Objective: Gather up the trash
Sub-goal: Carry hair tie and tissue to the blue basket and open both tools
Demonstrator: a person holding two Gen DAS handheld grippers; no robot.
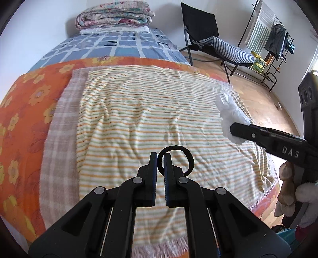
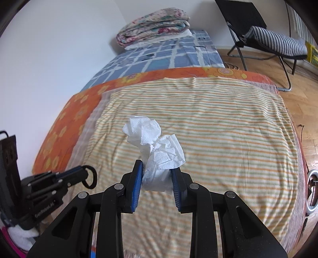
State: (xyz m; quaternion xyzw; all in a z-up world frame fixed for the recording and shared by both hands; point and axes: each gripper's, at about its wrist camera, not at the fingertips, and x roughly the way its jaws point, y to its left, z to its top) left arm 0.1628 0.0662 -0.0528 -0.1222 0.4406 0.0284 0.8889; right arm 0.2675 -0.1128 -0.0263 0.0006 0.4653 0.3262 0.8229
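Observation:
My left gripper (image 1: 160,156) is shut on a black elastic ring (image 1: 178,158) and holds it above the striped towel (image 1: 139,111) on the bed. The ring also shows in the right wrist view (image 2: 90,177), at the tip of the left gripper (image 2: 82,170). My right gripper (image 2: 157,168) is shut on a crumpled white tissue (image 2: 155,146) and holds it above the towel. In the left wrist view the right gripper (image 1: 236,131) comes in from the right with the tissue (image 1: 230,113) at its tip.
The bed has an orange flowered cover (image 1: 25,103) and a blue checked sheet (image 1: 111,45) with a folded quilt (image 1: 113,14) at the far end. A black chair with a striped cushion (image 1: 224,47) and a clothes rack (image 1: 276,39) stand on the wooden floor (image 1: 264,99) to the right.

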